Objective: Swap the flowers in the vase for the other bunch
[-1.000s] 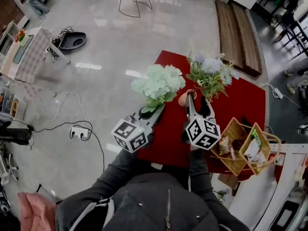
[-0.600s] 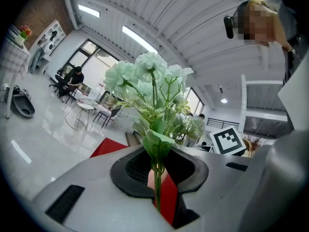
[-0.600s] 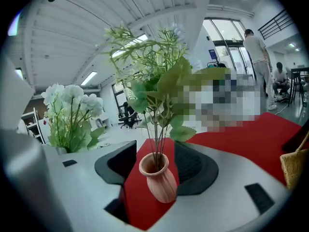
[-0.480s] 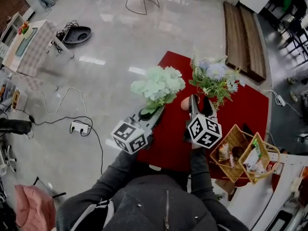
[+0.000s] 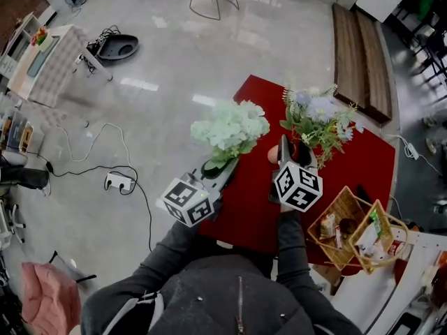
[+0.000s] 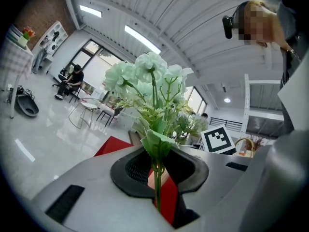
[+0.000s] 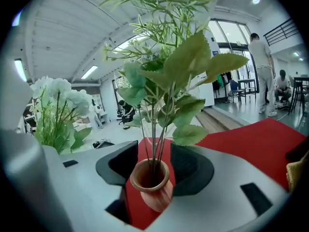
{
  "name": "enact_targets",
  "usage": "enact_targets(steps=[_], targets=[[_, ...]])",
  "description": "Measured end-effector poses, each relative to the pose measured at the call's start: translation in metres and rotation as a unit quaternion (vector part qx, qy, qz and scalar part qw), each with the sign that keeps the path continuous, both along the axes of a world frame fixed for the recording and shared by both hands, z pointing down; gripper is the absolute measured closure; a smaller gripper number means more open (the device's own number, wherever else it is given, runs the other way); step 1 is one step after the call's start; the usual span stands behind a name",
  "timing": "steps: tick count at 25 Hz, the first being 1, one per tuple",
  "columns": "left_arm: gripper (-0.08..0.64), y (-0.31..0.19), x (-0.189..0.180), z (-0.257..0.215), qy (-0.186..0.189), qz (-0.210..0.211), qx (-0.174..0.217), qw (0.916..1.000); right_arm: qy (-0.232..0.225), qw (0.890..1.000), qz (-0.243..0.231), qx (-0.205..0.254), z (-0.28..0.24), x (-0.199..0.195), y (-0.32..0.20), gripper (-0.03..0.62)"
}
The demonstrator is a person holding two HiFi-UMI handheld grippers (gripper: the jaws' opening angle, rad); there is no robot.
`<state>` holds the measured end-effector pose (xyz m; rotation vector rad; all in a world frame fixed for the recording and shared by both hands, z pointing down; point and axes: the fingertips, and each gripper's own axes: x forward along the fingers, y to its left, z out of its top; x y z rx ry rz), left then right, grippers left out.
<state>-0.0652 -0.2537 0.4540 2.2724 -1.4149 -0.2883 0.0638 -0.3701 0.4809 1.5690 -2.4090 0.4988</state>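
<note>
The left gripper (image 6: pixel 157 180) is clamped narrow on the pale bunch (image 6: pixel 149 79). The right gripper (image 7: pixel 154 164) stands wide, with the vase (image 7: pixel 153 188) and its leafy bunch (image 7: pixel 181 69) between its jaws. It should probably close on the stems just above the rim, then lift straight up so the vase stays put.

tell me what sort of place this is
Probably a big open hall or studio workspace, not a home: a wide polished grey floor with a power strip lying on it, a high ribbed ceiling with strip lights, and long wooden benches beyond the red table.
</note>
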Motion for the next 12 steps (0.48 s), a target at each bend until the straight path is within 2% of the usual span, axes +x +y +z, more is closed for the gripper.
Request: enact_targets(steps=[3, 5, 12], targets=[[0.492, -0.0006, -0.0001, -0.0004, 0.000, -0.001, 0.000, 1.0000, 0.007, 1.000, 0.007, 0.013, -0.0028, 0.0029, -0.0014, 0.396], [0.492, -0.0002, -0.0004, -0.0006, 0.000, 0.000, 0.000, 1.0000, 0.012, 1.000, 0.014, 0.020, -0.0044, 0.0051, -0.0011, 0.491], [0.492, -0.0004, -0.0014, 0.0007, 0.001, 0.000, -0.001, 1.0000, 0.026, 0.999, 0.007, 0.030, -0.0049, 0.0043, -0.0017, 0.509]])
